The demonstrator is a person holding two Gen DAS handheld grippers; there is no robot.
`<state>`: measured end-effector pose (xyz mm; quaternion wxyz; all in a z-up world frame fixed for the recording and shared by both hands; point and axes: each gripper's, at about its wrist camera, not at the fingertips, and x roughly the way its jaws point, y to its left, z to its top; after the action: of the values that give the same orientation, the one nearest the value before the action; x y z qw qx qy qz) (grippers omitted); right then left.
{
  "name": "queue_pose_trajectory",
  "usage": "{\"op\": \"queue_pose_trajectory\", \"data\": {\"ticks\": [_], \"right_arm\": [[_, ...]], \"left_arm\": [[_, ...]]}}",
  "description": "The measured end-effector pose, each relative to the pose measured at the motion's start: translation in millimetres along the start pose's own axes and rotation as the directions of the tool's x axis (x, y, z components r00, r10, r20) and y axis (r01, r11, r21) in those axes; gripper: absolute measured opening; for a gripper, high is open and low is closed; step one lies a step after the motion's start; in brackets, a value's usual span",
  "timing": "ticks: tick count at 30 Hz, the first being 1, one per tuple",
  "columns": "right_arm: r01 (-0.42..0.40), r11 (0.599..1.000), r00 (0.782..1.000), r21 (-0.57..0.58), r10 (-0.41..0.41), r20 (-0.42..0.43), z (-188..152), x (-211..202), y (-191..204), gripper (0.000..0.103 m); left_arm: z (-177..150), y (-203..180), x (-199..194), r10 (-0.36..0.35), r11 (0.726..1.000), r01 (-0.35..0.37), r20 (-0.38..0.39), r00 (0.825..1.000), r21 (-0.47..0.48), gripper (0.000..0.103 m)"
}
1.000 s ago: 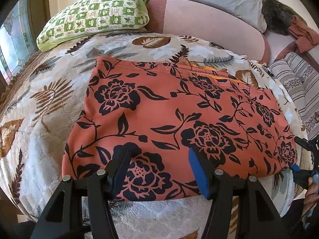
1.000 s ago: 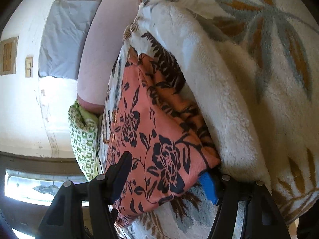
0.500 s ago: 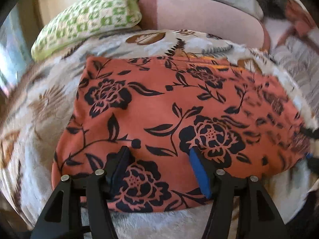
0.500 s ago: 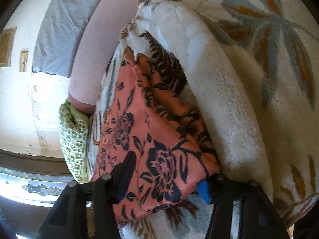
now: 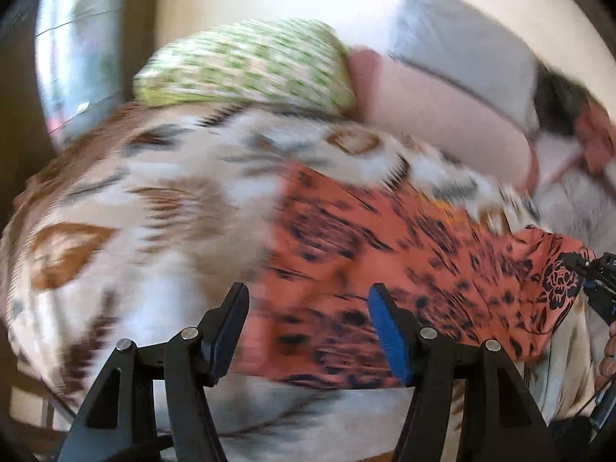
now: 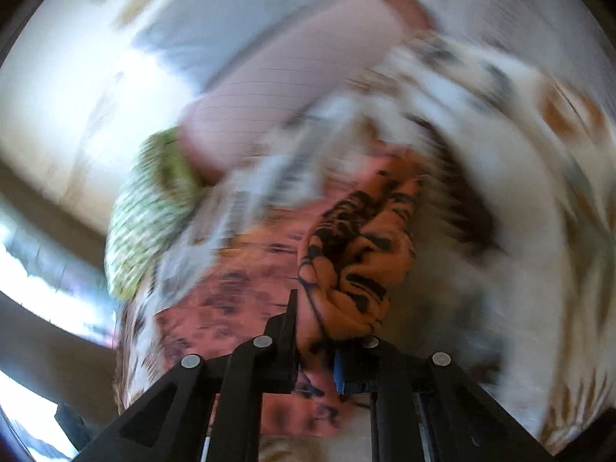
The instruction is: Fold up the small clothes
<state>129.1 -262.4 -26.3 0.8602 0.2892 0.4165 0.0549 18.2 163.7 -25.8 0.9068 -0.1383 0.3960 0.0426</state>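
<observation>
An orange garment with a black flower print (image 5: pixel 365 238) lies on the leaf-patterned fleece blanket (image 5: pixel 134 211); both views are blurred by motion. My left gripper (image 5: pixel 308 292) hangs open above the garment's near left part, with nothing pinched between its pads. My right gripper (image 5: pixel 593 281) shows at the far right of the left wrist view, holding the garment's right corner raised off the blanket. In the right wrist view the right gripper (image 6: pixel 315 331) has its jaws closing, with a bunched fold of the garment (image 6: pixel 358 254) pressed between them.
A green checked pillow (image 5: pixel 246 65), a pink bolster (image 5: pixel 435 115) and a grey pillow (image 5: pixel 462 46) line the back of the bed. A window (image 5: pixel 77 50) is at the left. A person's hand (image 5: pixel 608 354) shows at the right edge.
The right gripper has shut on the garment's corner, rolled and lifted it. The left gripper has risen and swung left, so the garment now sits further right in its view.
</observation>
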Motion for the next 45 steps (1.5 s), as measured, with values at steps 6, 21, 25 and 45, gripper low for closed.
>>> {"op": "queue_pose_trajectory", "data": {"ticks": [6,21,25,45], "right_arm": [[-0.156,0.916,0.987,-0.369,0.127,-0.102,-57.5,43.3,174.2,0.014],[-0.330,0.809,0.915,-0.486,0.149,-0.374,-158.2,122.2,250.4,0.013],[-0.341,0.803,0.867,-0.490,0.067,-0.494,-192.4,156.2,239.8,0.018],[-0.463,0.886,0.788,0.002,0.412,-0.457,-158.0,89.8,82.6,0.061]], "left_arm": [[-2.0,92.7,-31.2,0.084,0.981,-0.074,0.048,0.995,-0.180,0.065],[-15.0,121.8,-31.1,0.069,0.976,-0.062,0.026,0.997,-0.208,0.065],[-13.2,118.6,-30.6,0.066,0.976,-0.063,0.010,0.998,-0.209,0.065],[14.7,38.4,50.5,-0.216,0.960,0.156,-0.261,0.941,-0.232,0.064]]}}
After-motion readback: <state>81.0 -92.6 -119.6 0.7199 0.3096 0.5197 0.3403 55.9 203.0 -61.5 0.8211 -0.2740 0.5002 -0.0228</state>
